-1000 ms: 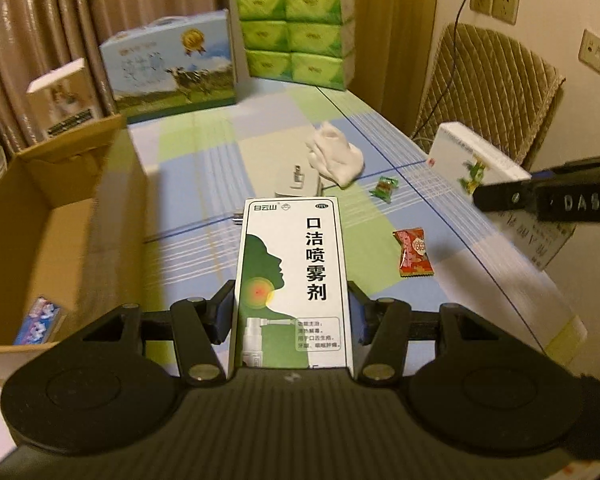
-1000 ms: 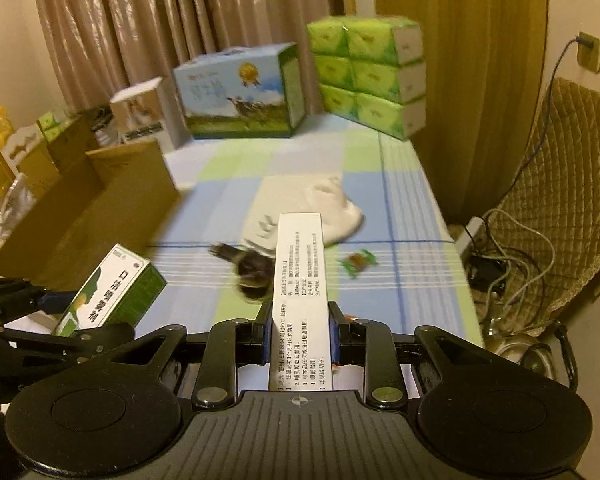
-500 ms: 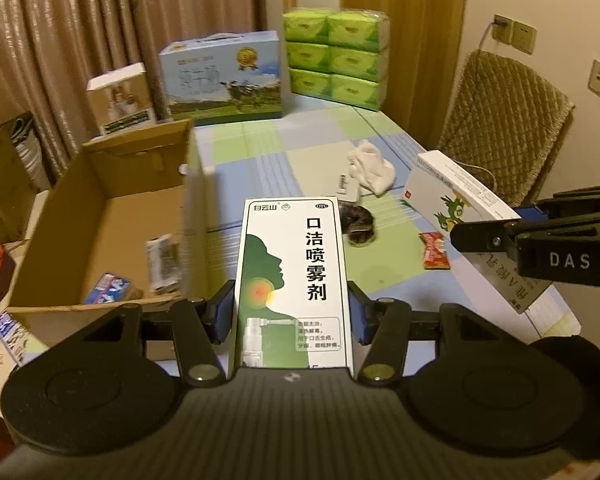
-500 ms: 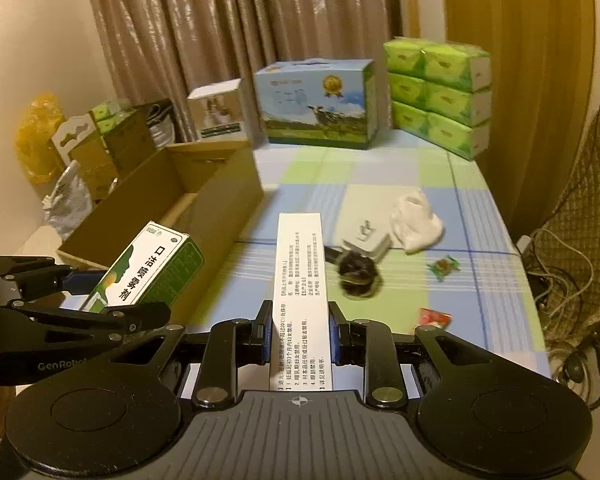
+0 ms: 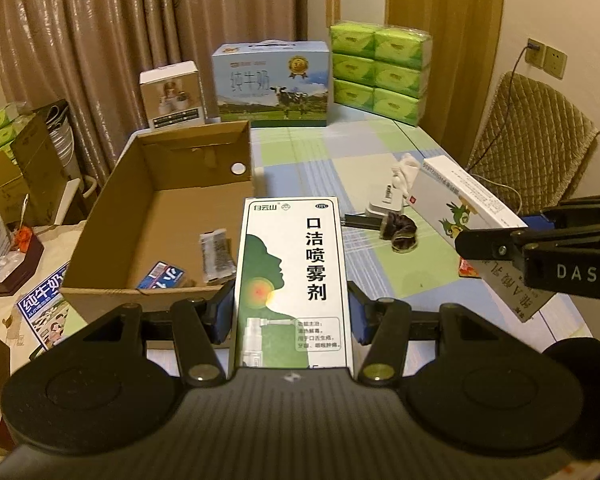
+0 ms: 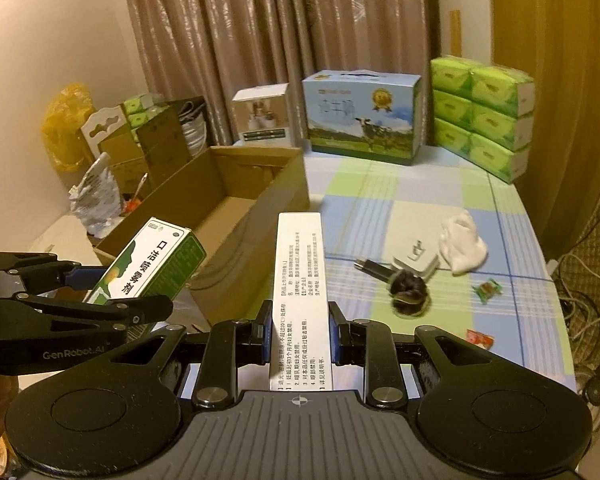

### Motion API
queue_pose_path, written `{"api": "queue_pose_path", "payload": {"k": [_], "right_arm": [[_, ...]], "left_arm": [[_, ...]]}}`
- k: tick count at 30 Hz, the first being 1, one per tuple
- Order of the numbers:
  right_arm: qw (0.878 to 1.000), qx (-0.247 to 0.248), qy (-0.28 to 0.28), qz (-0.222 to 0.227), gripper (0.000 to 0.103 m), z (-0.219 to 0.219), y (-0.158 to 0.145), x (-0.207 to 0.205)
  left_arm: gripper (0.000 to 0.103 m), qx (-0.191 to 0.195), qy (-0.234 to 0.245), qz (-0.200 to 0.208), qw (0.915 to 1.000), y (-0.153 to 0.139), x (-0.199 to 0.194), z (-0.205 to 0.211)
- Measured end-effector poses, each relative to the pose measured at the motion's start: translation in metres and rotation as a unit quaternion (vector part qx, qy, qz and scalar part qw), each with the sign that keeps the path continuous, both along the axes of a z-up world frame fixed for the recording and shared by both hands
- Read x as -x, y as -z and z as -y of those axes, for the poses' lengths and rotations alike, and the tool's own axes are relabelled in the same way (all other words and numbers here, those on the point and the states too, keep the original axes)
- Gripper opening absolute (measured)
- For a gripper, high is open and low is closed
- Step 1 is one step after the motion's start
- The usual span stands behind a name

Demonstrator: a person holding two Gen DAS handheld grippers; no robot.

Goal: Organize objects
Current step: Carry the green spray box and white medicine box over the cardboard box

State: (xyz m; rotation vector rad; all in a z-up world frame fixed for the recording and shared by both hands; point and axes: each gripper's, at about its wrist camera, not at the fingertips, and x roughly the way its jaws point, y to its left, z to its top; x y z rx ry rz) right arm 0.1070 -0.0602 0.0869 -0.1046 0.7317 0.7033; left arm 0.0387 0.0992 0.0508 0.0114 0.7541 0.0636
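Note:
My left gripper is shut on a green and white mouth spray box, held above the table's near edge beside the open cardboard box. The same spray box shows in the right wrist view, in the left gripper. My right gripper is shut on a long white medicine box; in the left wrist view that box carries a green parrot. The cardboard box holds a blue packet and a dark sachet.
On the checked tablecloth lie a white charger, a white cloth, a dark hair tie, a black stick and two sweets. A milk carton and green tissue packs stand at the back.
Both grippers have lifted and pulled back toward the near left with their boxes. The cardboard box's inside has come into fuller view in both views.

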Motion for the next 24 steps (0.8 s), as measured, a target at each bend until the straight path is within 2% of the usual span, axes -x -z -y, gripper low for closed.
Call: {"api": "queue_pose_path", "payload": {"k": [16, 24], "right_arm": [[0.999, 0.01, -0.034, 0.006, 0.023, -0.044, -0.004, 0.006], [0.999, 0.001, -0.045, 0.006, 0.023, -0.072, -0.01, 0.004]], "left_arm": [[0.05, 0.006, -0.034, 0.013, 0.9993, -0.008, 0.014, -0.042], [0.05, -0.006, -0.047, 0.013, 0.9988, -0.013, 0.018, -0.071]]}}
